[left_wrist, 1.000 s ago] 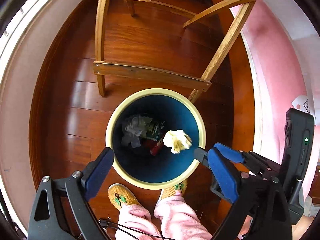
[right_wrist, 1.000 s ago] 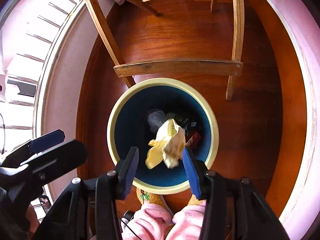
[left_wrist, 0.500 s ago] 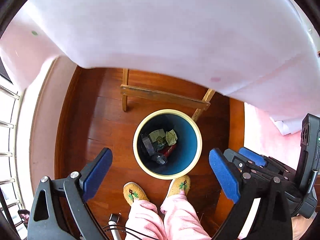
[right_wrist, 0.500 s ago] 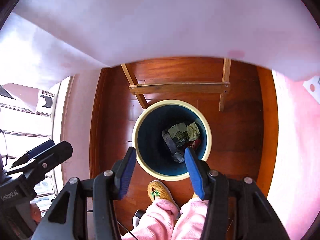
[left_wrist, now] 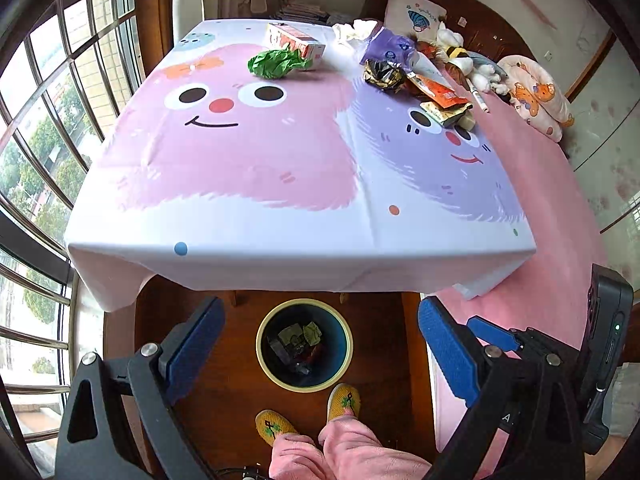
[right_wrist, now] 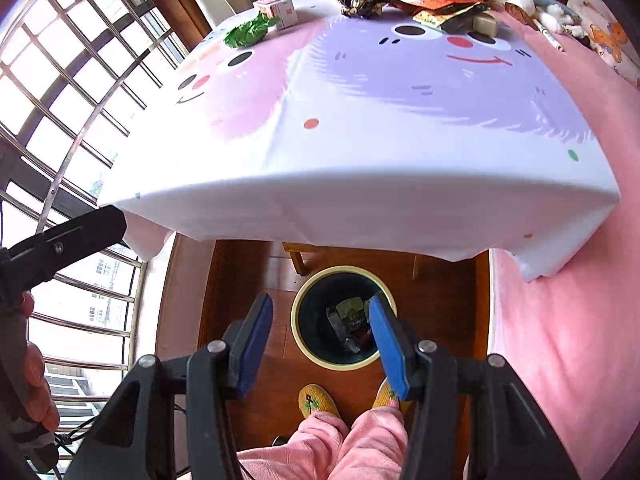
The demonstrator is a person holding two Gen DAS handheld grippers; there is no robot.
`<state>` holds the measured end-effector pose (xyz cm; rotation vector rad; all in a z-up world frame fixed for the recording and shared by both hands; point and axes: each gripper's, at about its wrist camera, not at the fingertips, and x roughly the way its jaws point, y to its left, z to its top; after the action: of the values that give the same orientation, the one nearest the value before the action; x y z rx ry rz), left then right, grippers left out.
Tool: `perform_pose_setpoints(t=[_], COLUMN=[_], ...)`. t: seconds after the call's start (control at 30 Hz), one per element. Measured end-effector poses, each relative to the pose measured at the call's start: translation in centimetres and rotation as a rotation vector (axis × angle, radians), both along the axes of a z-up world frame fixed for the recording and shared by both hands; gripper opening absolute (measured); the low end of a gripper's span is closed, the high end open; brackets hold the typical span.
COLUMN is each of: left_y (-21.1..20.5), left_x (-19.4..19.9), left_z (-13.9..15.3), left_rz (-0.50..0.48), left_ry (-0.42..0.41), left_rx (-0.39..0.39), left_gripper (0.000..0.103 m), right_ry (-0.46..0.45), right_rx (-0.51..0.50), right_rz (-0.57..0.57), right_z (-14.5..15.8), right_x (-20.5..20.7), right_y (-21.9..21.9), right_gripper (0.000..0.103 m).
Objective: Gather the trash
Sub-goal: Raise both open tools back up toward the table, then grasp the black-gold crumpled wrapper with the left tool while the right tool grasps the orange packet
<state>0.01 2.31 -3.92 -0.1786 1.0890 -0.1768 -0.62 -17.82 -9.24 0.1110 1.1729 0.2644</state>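
Trash still waits on the table [left_wrist: 280, 184]: taking the green crumpled wrapper [left_wrist: 276, 63] as our landmark, a small printed carton [left_wrist: 294, 42] touches it on its far side, and off to its right, across a bare stretch of cloth, lies the main heap, with a dark foil wrapper [left_wrist: 382, 74], an orange packet [left_wrist: 438, 92] and a purple bag [left_wrist: 388, 46] overlapping one another. The orange packet's long axis runs slantwise, from the heap toward the table's right edge; the green wrapper is a wad, with no clear long axis and no pointing end.

From us, all of it lies ahead and across the cloth, toward the far edge. We judge the left gripper [left_wrist: 320, 344] the nearer one to the green wrapper and the right gripper [right_wrist: 320, 344] nearer to the heap. Both are empty, the left spread wide, the right set narrower with nothing between its pads. Below the green wrapper, under the table's near edge, the bin [left_wrist: 264, 356] already holds several scraps.
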Motion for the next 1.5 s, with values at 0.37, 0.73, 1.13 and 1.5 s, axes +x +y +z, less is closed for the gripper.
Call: perform_pose_setpoints(t=[0.37,0.73,1.13,1.5], left_y=[-0.1,-3.8,-9.6,-11.6], left_x=[2.8,9.8,25.2,31.6], left_z=[7.4,8.0,3.3,-1.0], left_rz=[-0.023,-0.029,0.131,0.246], left_ry=[-0.136,-0.161,-0.015,0.104], left_rx=[-0.009,0.022,0.053,0.037], left_gripper=[0.096,0.096,0.096,0.096], right_ry=[-0.19,-0.314,-0.319,-0.143], right_rx=[-0.032,-0.164,-0.449,-0.499], right_rz=[-0.114,-0.112,0.301,0.499], right_z=[7.5,10.6,6.0,-0.9], right_x=[3.3,12.2,29.9,38.5], right_y=[-2.5,-7.2,-6.5,-5.2], right_gripper=[0.05,0.068,0.078,0.078])
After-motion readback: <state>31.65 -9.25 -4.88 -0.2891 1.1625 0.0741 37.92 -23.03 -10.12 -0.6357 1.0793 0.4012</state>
